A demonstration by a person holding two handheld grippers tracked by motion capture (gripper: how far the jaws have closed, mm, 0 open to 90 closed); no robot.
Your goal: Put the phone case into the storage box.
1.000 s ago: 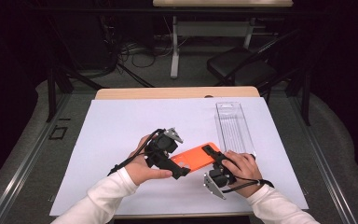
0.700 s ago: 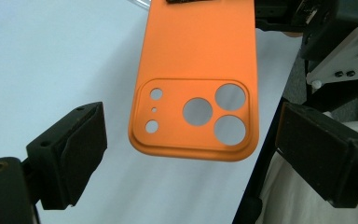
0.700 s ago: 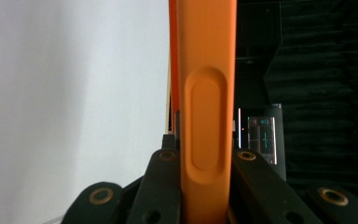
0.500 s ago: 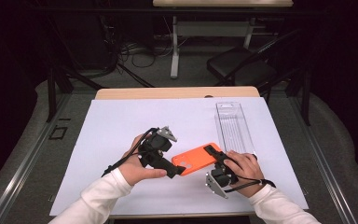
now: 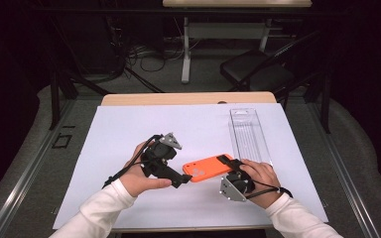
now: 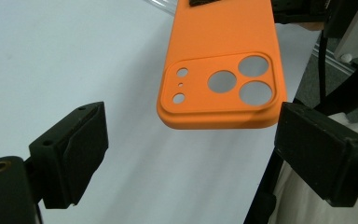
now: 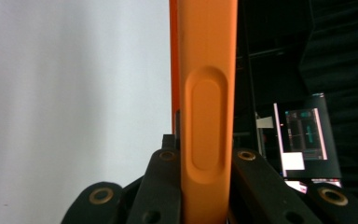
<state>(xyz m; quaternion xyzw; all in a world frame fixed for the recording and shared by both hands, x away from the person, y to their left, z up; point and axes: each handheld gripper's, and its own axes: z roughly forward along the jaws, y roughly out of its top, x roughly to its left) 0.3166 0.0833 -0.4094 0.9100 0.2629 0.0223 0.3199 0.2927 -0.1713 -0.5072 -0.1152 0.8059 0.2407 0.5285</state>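
Clear plastic tray (image 5: 249, 133) beyond orange case (image 5: 208, 167)

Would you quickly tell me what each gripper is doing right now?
Left gripper: open, its jaws apart, with the camera end of the orange phone case just ahead of them.
Right gripper: shut on the orange phone case.

Right gripper (image 7: 205, 186) is clamped on the orange phone case (image 7: 207, 93), seen edge-on, white bench (image 7: 74, 93) behind, a lit screen (image 7: 305, 135) farther off.
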